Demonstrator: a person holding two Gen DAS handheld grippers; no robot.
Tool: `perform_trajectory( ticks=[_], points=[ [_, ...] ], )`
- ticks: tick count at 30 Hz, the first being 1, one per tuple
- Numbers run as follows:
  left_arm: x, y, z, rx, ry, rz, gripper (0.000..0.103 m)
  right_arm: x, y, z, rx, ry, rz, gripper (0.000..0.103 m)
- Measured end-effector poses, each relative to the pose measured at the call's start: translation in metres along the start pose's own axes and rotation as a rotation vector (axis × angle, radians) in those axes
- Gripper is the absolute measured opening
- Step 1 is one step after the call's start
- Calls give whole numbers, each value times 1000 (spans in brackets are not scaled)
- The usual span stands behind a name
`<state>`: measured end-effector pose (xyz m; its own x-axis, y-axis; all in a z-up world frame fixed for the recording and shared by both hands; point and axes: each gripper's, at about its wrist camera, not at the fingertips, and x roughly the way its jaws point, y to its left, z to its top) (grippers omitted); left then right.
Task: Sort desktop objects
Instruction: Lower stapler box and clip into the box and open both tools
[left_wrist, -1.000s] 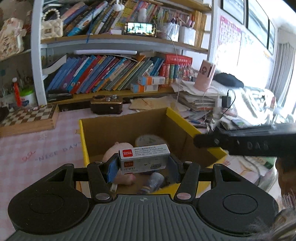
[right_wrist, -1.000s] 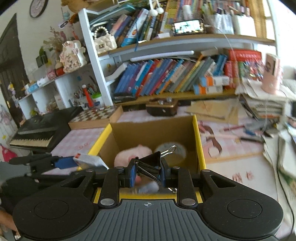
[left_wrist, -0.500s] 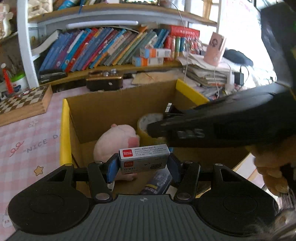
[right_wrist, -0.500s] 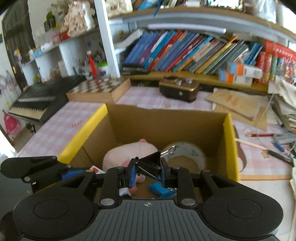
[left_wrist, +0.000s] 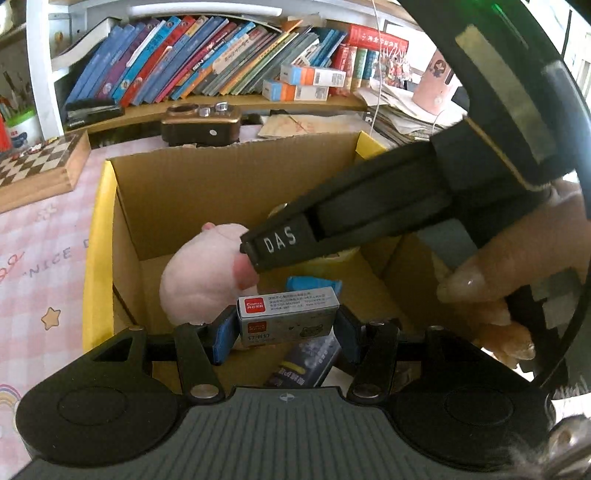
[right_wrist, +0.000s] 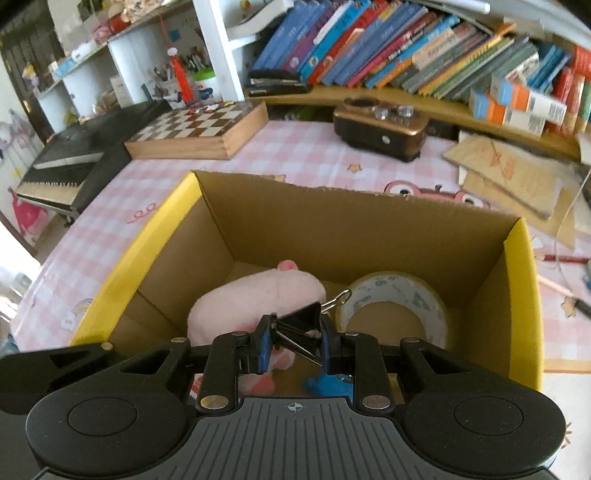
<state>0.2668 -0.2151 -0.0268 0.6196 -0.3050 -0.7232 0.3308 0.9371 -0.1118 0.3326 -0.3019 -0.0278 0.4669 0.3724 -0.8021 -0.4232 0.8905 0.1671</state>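
**Both grippers loaded over the open carton**

Left wrist view: I see my left gripper (left_wrist: 287, 326) clamped on a small staple box (left_wrist: 287, 318), its blue pads pressing on the two short ends. The box's long axis runs crosswise, from pad to pad, with the printed face turned toward the camera and the red label at its left end. It hangs above the near edge of the cardboard box (left_wrist: 184, 192), over the inside. On the carton's floor a pink plush toy (left_wrist: 201, 280) lies toward the left wall, with a dark tube (left_wrist: 306, 363) just under the staple box. The right gripper's body crosses from the upper right, a hand (left_wrist: 517, 266) gripping it.

Right wrist view: my right gripper (right_wrist: 294, 343) is closed tight on a black binder clip (right_wrist: 297, 325), held above the carton's near edge (right_wrist: 122, 273). The clip's wire handle (right_wrist: 338, 298) points forward and up to the right, toward the roll of tape (right_wrist: 399, 306) lying flat by the right wall. The plush sits left of the roll.
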Motion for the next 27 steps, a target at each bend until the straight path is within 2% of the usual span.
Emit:
perform_trajectory(
  ticks=[4,7,9,10,11,12,14,17,21,27],
  points=[
    [2,-2,-1,-1,-4,6,54,-1,-3,0,22,2,8,31],
    [0,-6,-3,9,-22,25,57,-6,-5,-3,36,-19,7,47],
    [-7,-10,-4,20,-54,27,69,-13,-4,-4,24,-51,-4,53],
    [-11,-14,-4,28,-69,21,73,-17,-4,-5,19,-65,-13,60],
    [-16,-18,-5,42,-82,14,81,-21,-3,-6,18,-77,-22,68],
    [-21,-24,-6,60,-102,20,88,-26,-3,-7,16,-94,-29,70],
    [-32,-33,-9,94,-143,51,90,-38,-3,-10,10,-133,-33,72],
    [-52,-36,-13,101,-188,47,94,-58,-3,-13,10,-194,-38,74],
    [-83,-32,-24,61,-269,80,103,-83,-1,-19,6,-279,-49,75],
    [-121,-14,-41,-54,-343,140,103,-104,11,-36,-25,-339,-79,76]
  ],
)
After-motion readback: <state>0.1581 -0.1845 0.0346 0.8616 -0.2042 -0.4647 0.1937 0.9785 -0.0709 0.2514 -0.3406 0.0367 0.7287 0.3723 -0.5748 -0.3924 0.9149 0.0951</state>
